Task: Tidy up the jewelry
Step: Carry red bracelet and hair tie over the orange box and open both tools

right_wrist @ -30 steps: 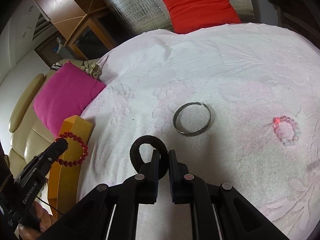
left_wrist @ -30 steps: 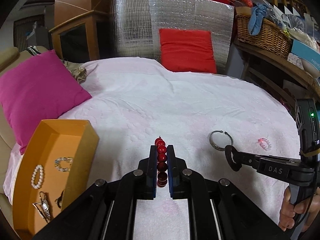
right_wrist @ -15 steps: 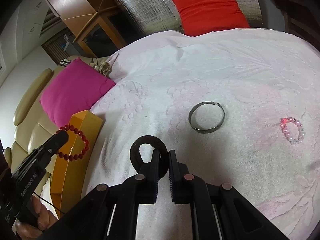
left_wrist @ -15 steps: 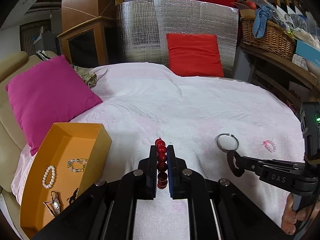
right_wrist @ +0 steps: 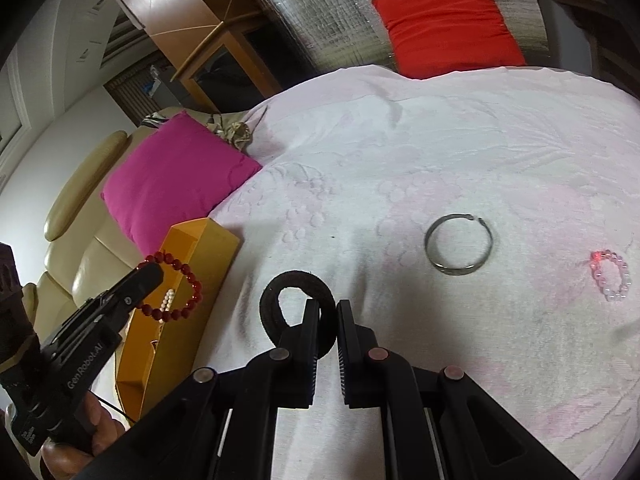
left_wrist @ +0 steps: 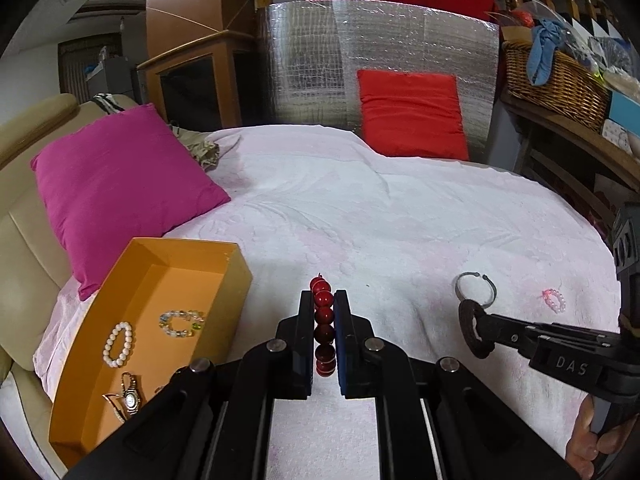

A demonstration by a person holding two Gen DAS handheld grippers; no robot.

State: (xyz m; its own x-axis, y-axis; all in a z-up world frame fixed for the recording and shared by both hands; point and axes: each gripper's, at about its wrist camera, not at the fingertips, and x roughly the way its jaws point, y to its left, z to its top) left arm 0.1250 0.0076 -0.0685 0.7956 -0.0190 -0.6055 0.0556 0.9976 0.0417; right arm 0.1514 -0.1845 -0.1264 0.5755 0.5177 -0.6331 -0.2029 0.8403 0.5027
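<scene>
Red bead bracelet (left_wrist: 323,328) was pinched tight in the left gripper (left_wrist: 323,322), hanging above the white blanket (left_wrist: 400,220), orange box (left_wrist: 236,264) at its 9 o'clock, right gripper (right_wrist: 328,320) clamped on a black hair tie (right_wrist: 276,292), silver bangle (right_wrist: 459,245) and pink bead bracelet (right_wrist: 611,276) out around 2 o'clock

2 cushions (left_wrist: 120,184) (left_wrist: 412,114), 1 orange box (left_wrist: 100,364), 6 bracelets (left_wrist: 323,320), 1 watch (left_wrist: 130,398).

Red bracelet (right_wrist: 172,286): shifted right in right-wrist frame, now overlapping orange box (right_wrist: 208,252). Bangle (right_wrist: 458,245): shifted from centre toward frame right.
</scene>
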